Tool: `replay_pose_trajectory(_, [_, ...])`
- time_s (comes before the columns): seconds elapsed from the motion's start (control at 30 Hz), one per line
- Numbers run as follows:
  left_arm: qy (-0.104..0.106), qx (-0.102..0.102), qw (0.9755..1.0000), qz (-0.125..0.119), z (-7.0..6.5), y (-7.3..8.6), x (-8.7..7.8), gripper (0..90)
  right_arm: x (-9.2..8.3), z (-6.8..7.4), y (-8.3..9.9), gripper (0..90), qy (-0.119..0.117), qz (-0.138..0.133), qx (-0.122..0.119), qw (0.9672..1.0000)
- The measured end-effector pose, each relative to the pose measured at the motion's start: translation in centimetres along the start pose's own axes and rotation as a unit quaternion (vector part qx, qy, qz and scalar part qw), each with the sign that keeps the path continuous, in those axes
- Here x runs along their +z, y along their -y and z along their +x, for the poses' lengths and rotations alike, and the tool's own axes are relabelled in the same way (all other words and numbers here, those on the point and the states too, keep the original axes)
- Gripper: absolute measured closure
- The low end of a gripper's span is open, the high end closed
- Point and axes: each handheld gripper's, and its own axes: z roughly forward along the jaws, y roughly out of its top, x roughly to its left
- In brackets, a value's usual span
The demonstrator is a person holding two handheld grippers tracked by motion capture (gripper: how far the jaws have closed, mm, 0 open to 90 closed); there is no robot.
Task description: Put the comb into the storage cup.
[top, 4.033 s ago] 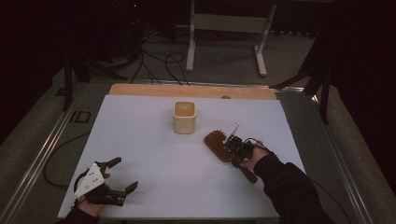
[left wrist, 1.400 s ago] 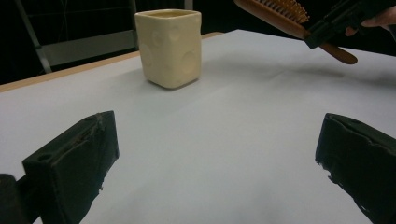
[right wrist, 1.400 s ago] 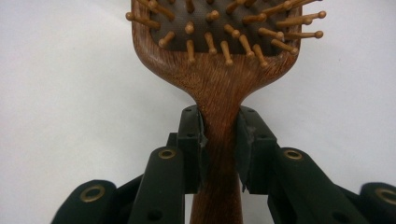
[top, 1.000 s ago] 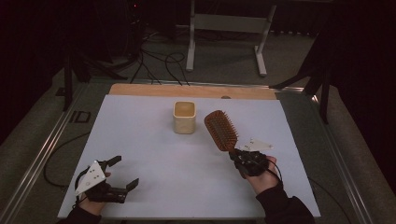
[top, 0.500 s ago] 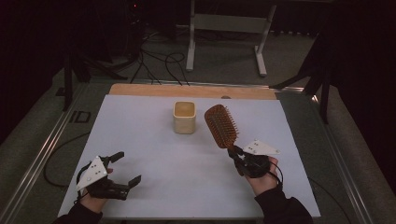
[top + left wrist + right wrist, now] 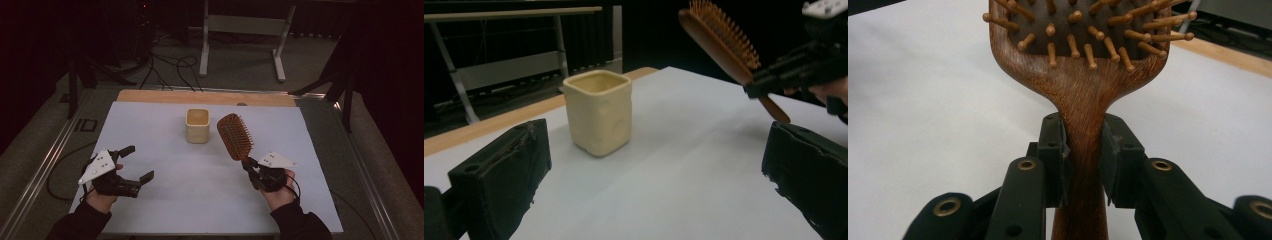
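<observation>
So the right gripper (image 6: 248,165) is pinching the wooden hairbrush (image 6: 234,135) by its handle. In the right gripper view you can see both pads (image 6: 1058,150) squeezed flat against the narrow neck just below the bristle head. The brush is up off the bench (image 6: 200,210), tilted so the head leans away to the far left, bristles facing roughly up and toward the right. It sits at the right of the bench's middle, with the head ending just beside the cream cup (image 6: 197,125), not touching it.

The left gripper (image 6: 137,165) is over at the near left corner with its jaws spread wide and nothing between them. From the left gripper view, the cup stands upright straight ahead on the white sheet, a bit dented on the side, and the brush hangs in the air to its right.

Past the far edge there's a wood strip (image 6: 205,96), then cables (image 6: 167,67) on the floor and a metal stand (image 6: 242,25).
</observation>
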Motion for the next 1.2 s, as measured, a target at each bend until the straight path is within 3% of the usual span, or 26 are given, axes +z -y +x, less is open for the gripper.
replay_pose_trajectory(0.4, [0.006,0.005,0.9999,0.014,0.0,-2.8,2.3,0.1,0.0,0.0,0.0,73.6,-0.001,-0.001,0.001,1.0000])
replay_pose_trajectory(0.8, [0.041,0.006,0.9985,0.037,-0.9,-6.2,5.0,0.1,-0.1,0.2,-0.1,73.6,0.000,-0.001,-0.002,1.0000])
replay_pose_trajectory(0.97, [0.048,-0.001,0.9978,0.046,-1.3,-7.3,6.3,0.1,-0.1,0.2,-0.2,73.6,0.000,-0.005,-0.004,1.0000])
replay_pose_trajectory(1.2, [0.061,-0.028,0.9964,0.051,-1.7,-8.7,8.3,0.1,-0.1,0.4,-0.2,73.5,-0.002,-0.004,-0.005,1.0000])
